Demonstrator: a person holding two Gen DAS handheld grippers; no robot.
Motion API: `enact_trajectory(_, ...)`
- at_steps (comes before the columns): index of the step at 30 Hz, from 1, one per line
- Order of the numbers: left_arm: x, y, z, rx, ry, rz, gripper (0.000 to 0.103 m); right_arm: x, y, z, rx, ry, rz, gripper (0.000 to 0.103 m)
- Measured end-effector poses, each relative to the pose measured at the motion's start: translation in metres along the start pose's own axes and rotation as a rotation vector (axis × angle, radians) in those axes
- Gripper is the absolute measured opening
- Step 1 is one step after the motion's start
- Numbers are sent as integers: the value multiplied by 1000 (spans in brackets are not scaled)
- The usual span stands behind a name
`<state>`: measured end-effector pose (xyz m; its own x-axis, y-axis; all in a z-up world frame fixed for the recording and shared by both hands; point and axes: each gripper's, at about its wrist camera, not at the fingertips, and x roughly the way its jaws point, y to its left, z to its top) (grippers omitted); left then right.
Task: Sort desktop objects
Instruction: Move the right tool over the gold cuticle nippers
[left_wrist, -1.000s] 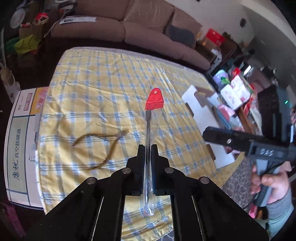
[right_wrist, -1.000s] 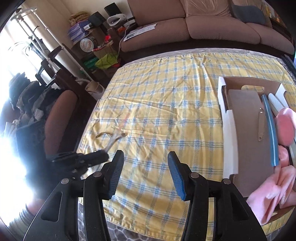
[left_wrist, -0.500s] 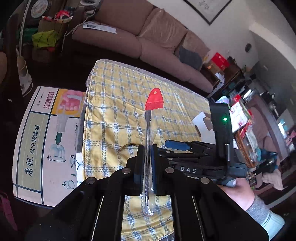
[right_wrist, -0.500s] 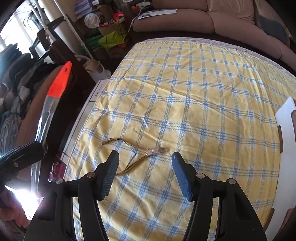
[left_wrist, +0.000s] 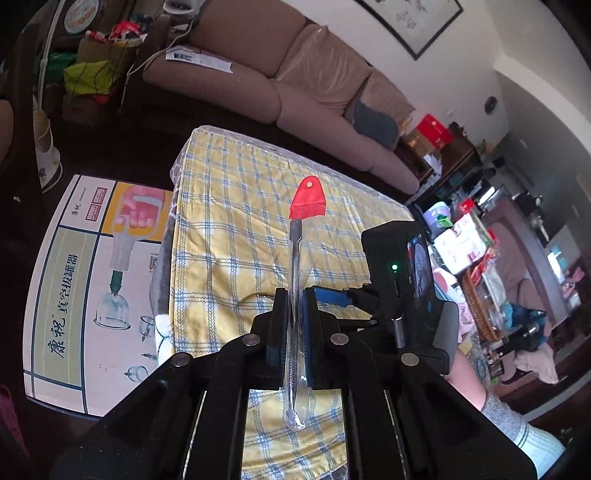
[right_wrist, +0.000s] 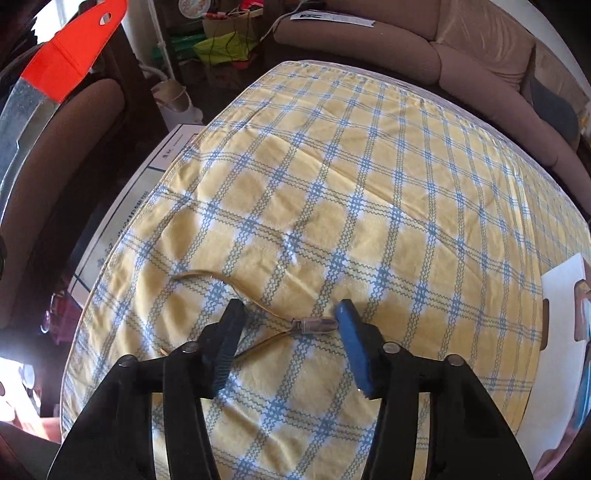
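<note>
My left gripper (left_wrist: 293, 295) is shut on a metal tool in a clear sleeve with a red cap (left_wrist: 306, 201), held upright above the table's left end; its red cap also shows in the right wrist view (right_wrist: 70, 55). A small gold nipper (right_wrist: 295, 325) lies flat on the yellow checked tablecloth (right_wrist: 369, 184). My right gripper (right_wrist: 290, 312) is open and low over it, fingers on either side of the nipper's head. In the left wrist view the right gripper (left_wrist: 332, 295) sits just right of my fingers and hides most of the nipper.
A printed cardboard box (left_wrist: 85, 273) lies left of the table below its edge. A white box (right_wrist: 565, 295) stands at the table's right edge. A sofa (left_wrist: 295, 88) runs behind the table. Cluttered shelves (left_wrist: 480, 240) stand to the right.
My right gripper has come forward and down until its open fingers straddle the nipper. My left gripper, still holding the tool, has swung left and back, toward the table's left end.
</note>
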<state>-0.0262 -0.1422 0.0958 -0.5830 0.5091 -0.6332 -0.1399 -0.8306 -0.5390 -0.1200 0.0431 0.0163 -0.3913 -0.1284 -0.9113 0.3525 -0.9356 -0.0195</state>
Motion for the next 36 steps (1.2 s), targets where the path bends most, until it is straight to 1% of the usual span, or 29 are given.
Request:
enact_trajectory(2, 1, -2, -1, 1, 0, 0, 7, -5, -5, -1, 15, -1, 16, 51)
enact_trajectory(5, 2, -8, -2, 12, 1, -2, 7, -21, -16, -1, 55, -31, 41, 48)
enact_trajectory(6, 2, -10, -3, 16, 1, -3, 7, -30, -20, 0, 64, -45, 44, 23)
enact_trajectory(7, 3, -13, -3, 19, 2, -3, 7, -37, -24, 0, 71, -57, 54, 17)
enact_trajectory(9, 5, -18, -3, 26, 2, 3, 7, -49, -31, 1, 67, -64, 29, 17)
enact_trajectory(11, 7, -19, -3, 18, 5, -7, 7, -55, -36, -1, 64, -57, 26, 17)
enact_trajectory(13, 7, -23, -3, 23, 1, -6, 7, -56, -37, 0, 50, -55, 84, 20)
enact_trajectory(14, 7, -24, -3, 28, 1, -7, 7, -56, -33, 0, 23, -55, 97, 21)
enact_trajectory(15, 7, -25, -4, 32, 2, -4, 7, -55, -25, 0, -15, -52, 100, 33)
enact_trajectory(16, 7, -25, -4, 37, 5, -2, 7, -53, -17, 0, -63, -52, 113, 51)
enact_trajectory(18, 8, -21, -5, 32, 13, -1, 7, -47, -2, 2, -169, -45, 148, 64)
enact_trajectory(19, 8, -18, -5, 27, 15, 0, 7, -42, 6, 3, -224, -31, 164, 65)
enact_trajectory(21, 6, -10, -4, 13, 11, 6, 7, -29, 17, 5, -321, -15, 148, 66)
enact_trajectory(23, 2, -1, -1, -11, 3, 0, 7, -16, 24, 9, -388, 6, 164, 68)
enact_trajectory(27, -3, 12, 5, -36, -13, 0, 8, 1, 44, 12, -535, 5, 150, 77)
enact_trajectory(28, -3, 15, 5, -41, -15, 0, 8, 4, 47, 12, -558, 10, 170, 80)
enact_trajectory(31, -4, 24, 6, -55, -15, 8, 8, 11, 52, 10, -608, 43, 233, 80)
enact_trajectory(33, -4, 28, 6, -60, -15, 18, 8, 14, 53, 9, -637, 46, 244, 80)
enact_trajectory(36, -4, 31, 6, -67, -15, 25, 8, 19, 48, 13, -607, 44, 280, 81)
